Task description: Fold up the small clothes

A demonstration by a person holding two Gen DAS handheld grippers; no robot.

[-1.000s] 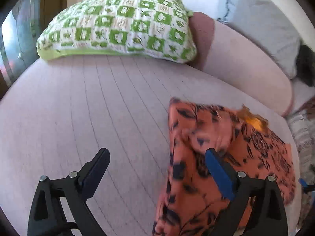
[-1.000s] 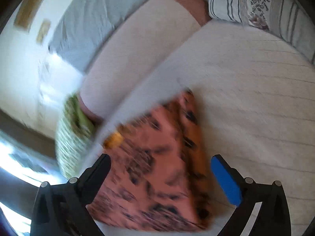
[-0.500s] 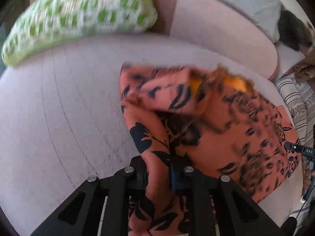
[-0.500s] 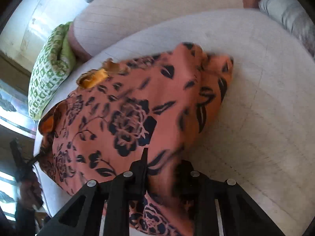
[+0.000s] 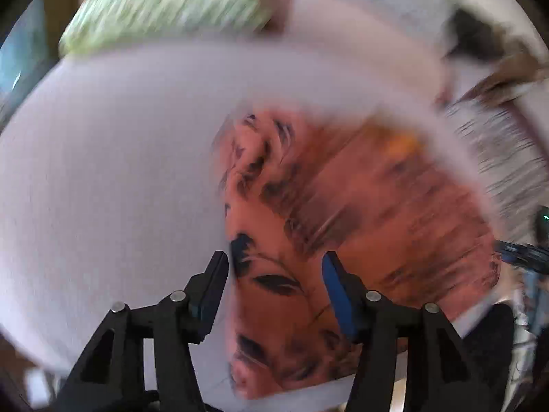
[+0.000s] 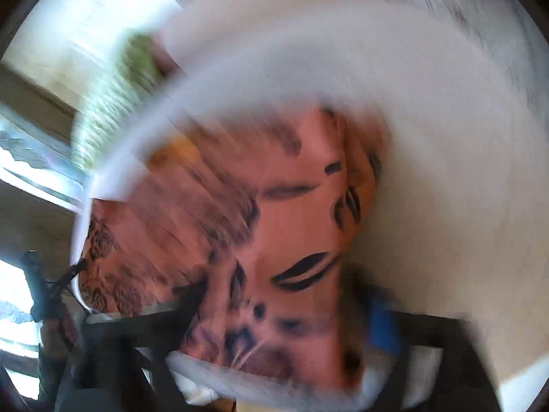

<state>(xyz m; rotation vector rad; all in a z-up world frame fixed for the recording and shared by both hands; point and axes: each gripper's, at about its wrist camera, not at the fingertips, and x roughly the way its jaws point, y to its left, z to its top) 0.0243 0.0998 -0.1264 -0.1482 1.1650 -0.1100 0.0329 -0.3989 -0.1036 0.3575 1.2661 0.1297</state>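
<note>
An orange garment with a black flower print [image 5: 360, 213] lies on the pale pink sofa seat [image 5: 120, 171], folded over on itself. My left gripper [image 5: 274, 274] is open, its fingers apart over the garment's near left edge, holding nothing. In the right wrist view the same garment [image 6: 274, 223] fills the middle, badly blurred. My right gripper [image 6: 284, 312] shows as smeared black fingers with a blue pad [image 6: 384, 326], spread apart around the near fold.
A green and white checked cushion [image 5: 164, 10] lies at the back left of the seat. A striped grey cushion [image 5: 497, 158] is at the right. The sofa's front edge [image 5: 308, 388] runs just below the garment. Both views are motion-blurred.
Both grippers were shut on the garment half a second ago and have opened and let it go. Both have pulled back towards the front edge, and the garment lies folded.
</note>
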